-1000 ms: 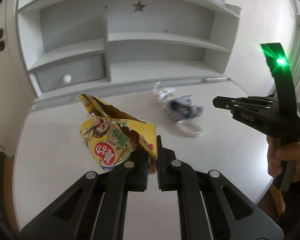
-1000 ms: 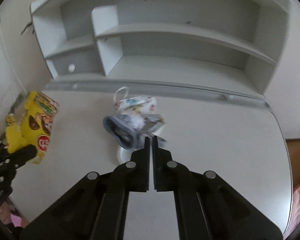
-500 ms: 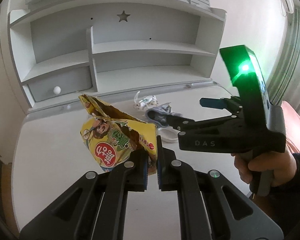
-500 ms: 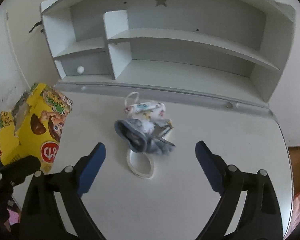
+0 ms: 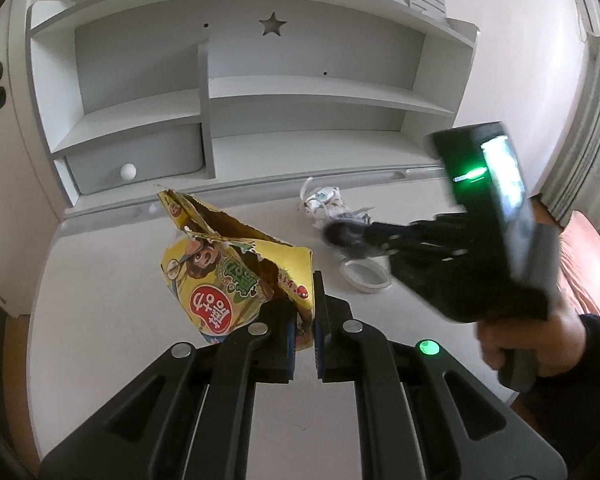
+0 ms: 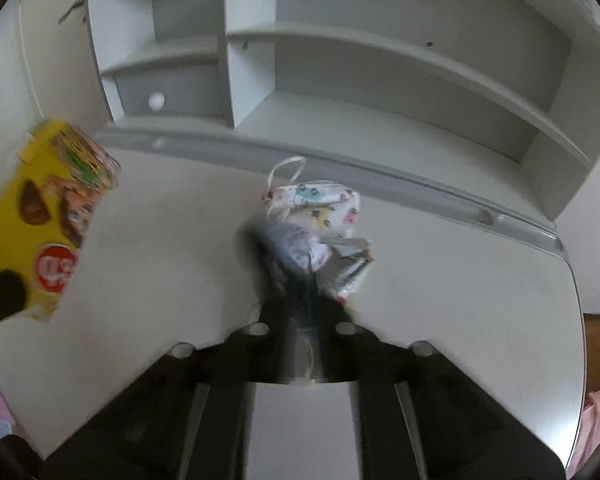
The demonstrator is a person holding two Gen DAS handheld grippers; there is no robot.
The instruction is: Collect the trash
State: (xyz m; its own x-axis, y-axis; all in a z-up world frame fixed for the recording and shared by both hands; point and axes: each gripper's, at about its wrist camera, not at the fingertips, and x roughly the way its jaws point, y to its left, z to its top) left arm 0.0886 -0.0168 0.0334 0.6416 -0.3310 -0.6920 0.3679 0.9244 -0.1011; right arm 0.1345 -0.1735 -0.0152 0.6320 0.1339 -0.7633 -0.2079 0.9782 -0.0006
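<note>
Left gripper: fingers still clamped on the torn yellow snack bag, held up above the desk at left, no change. Right gripper, wide open half a second ago, has pushed forward and closed on the crumpled wrapper pile at desk centre, near the shelf unit. Frame is blurred, so a firm grip can't be confirmed. White ring lies on the desk just near of the pile. Judgement: second trash pick under way; lift comes next.
</note>
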